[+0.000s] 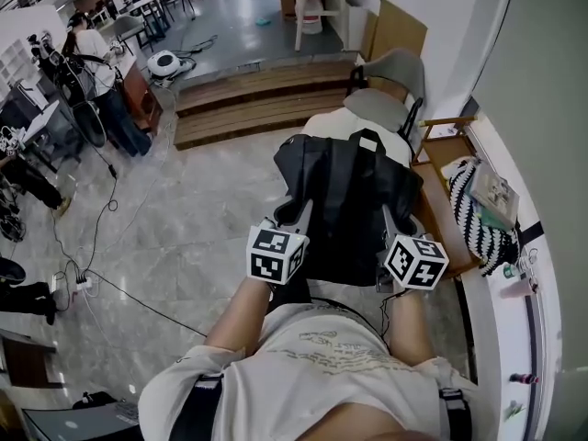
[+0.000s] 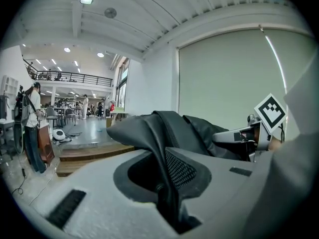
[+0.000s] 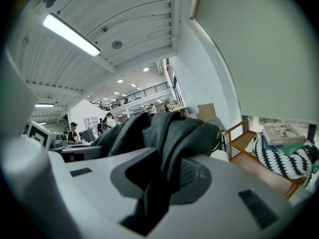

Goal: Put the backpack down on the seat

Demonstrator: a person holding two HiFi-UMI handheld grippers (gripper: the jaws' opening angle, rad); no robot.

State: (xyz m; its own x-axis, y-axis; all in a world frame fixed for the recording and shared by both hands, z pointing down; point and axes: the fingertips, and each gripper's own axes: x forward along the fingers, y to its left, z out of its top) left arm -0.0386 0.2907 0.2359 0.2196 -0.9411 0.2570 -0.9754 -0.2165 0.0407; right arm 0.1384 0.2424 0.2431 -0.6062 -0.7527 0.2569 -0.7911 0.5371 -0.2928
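A black backpack [image 1: 349,200] hangs in front of me, held up by both grippers above the floor. My left gripper [image 1: 299,215] is shut on a fold of its left edge, and the fabric [image 2: 164,133] runs down between the jaws of the left gripper [image 2: 169,185]. My right gripper [image 1: 390,224] is shut on the right edge, where dark cloth [image 3: 174,128] fills the slot of the right gripper [image 3: 158,185]. Just beyond the backpack lies a white seat cushion [image 1: 333,122], with a grey chair [image 1: 390,85] behind it.
A wooden side table [image 1: 441,209] with a black-and-white striped bag [image 1: 482,219] stands to the right, against the wall. Wooden steps [image 1: 257,99] cross the far floor. A person [image 1: 99,76] stands at far left, and cables [image 1: 110,283] trail over the tiles.
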